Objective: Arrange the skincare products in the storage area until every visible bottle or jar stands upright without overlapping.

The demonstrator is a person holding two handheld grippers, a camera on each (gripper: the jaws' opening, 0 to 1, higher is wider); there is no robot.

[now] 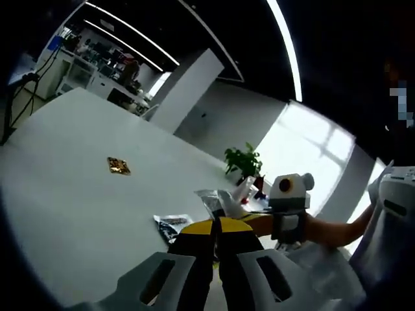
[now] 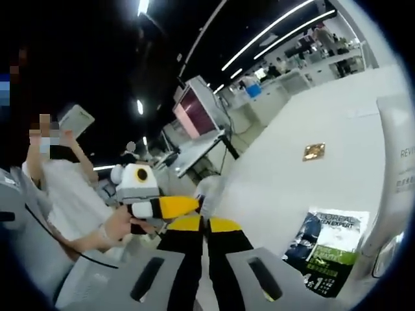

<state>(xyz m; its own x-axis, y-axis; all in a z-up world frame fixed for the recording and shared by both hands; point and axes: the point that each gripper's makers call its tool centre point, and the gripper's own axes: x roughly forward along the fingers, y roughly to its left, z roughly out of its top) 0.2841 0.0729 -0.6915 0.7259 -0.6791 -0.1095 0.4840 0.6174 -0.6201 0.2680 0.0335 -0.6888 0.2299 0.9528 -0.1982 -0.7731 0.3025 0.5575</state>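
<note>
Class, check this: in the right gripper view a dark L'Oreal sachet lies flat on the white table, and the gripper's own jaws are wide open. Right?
Not quite. The right gripper view shows the right gripper with its jaws closed together, not wide open. The L'Oreal sachet does lie flat on the white table.

The tabletop (image 1: 71,194) looks smooth, white and a little shiny. The dark packet (image 2: 327,249) looks like glossy plastic. The small gold square (image 1: 118,166) shines.

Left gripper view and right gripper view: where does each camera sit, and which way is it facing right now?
Left gripper view: rides the left tool, jaws together, looking across the white table toward a potted plant; the right tool and the person's forearm show.
Right gripper view: rides the right tool, facing the left tool and the person's hand.
Shared: the table and its gold square.
</note>
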